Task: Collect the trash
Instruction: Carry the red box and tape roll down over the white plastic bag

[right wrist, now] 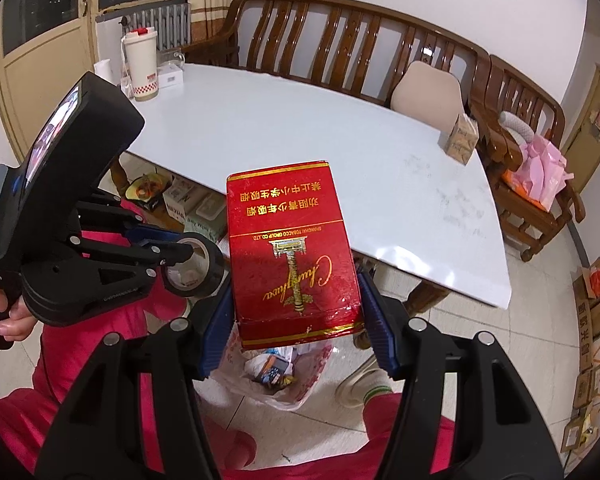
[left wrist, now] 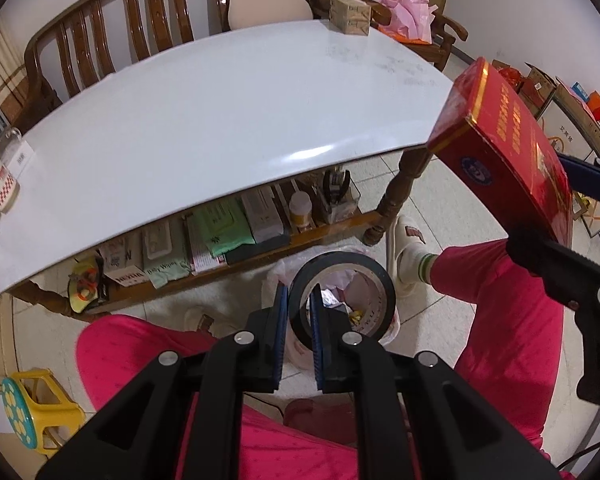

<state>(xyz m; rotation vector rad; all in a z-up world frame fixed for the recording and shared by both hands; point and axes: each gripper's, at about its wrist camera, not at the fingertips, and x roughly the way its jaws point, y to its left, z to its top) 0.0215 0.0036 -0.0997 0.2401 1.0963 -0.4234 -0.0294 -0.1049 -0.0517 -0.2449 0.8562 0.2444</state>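
A: We start with the tools. Our right gripper [right wrist: 296,312] is spread wide, its blue pads clamped on the two long edges of the red Chunghwa cigarette carton [right wrist: 294,254]. Our left gripper [left wrist: 300,334] is drawn nearly together, one pad inside the ring of the black tape roll [left wrist: 342,298] and one outside, pinching its wall.

B: Why do we hold both out here, off the white table [left wrist: 204,120]?

A: Because the bin sits low, between our knees in the pink trousers [left wrist: 512,320]. The white trash bag [right wrist: 276,376] lies open on the tiled floor, already holding wrappers and scraps. In the right wrist view the carton hangs straight above its mouth; in the left wrist view the tape roll hangs over the same opening.

B: So the table looks nearly finished?

A: We judge so. What stands on it is a small cardboard box [left wrist: 350,14] at the far end and a white tumbler [right wrist: 140,66] at the other, and neither looks like rubbish.

B: And the carton tilts why?

A: We grip it near its lower end, so it leans forward; parting the pads should let it slide down into the bag. The roll, being small, should drop cleanly once the pinch loosens.
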